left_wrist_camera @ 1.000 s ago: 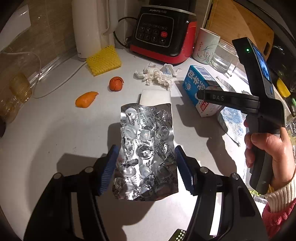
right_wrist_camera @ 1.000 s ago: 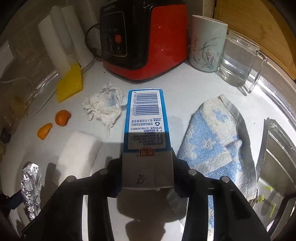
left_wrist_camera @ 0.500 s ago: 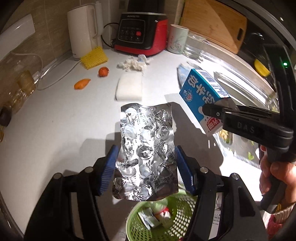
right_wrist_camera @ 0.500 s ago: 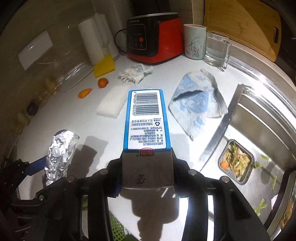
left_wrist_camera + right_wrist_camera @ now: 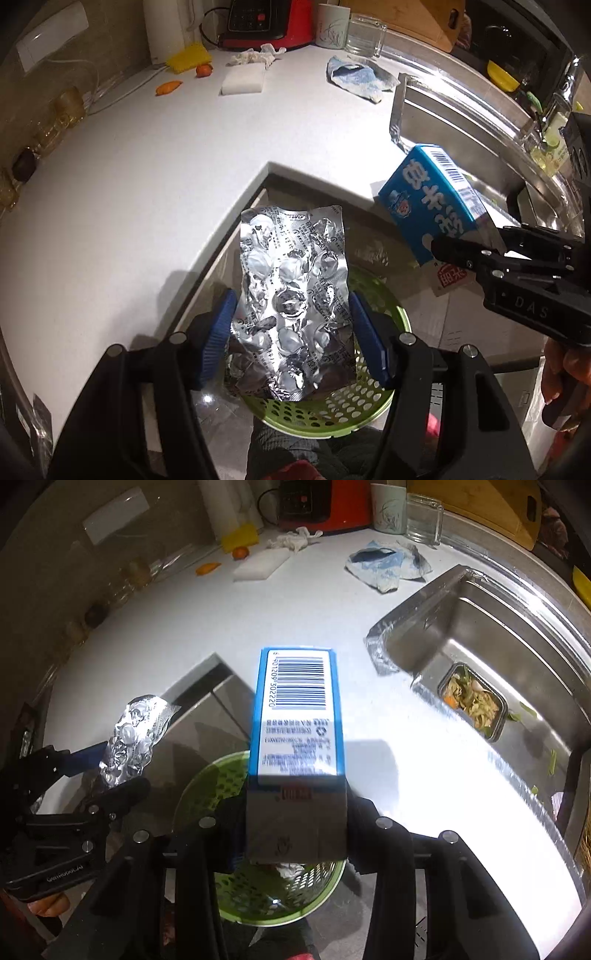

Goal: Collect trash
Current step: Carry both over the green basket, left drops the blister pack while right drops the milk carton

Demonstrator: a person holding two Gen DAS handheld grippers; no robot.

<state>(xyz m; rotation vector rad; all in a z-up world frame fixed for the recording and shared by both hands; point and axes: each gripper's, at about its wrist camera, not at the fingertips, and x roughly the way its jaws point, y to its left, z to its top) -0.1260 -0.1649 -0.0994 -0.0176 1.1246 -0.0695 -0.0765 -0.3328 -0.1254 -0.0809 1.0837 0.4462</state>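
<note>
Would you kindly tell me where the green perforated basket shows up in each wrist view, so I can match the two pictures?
Left wrist view: the green basket sits bottom centre, mostly behind the foil blister pack held in the left claw.
Right wrist view: the green basket sits bottom centre-left, partly behind the blue milk carton held in the right claw.
Shared landmark: the white sponge on the counter.

milk carton (image 5: pixel 297 716): barcode digits 01209 302220 (first digit cut off) | right gripper (image 5: pixel 469 254): "DAS"
</note>
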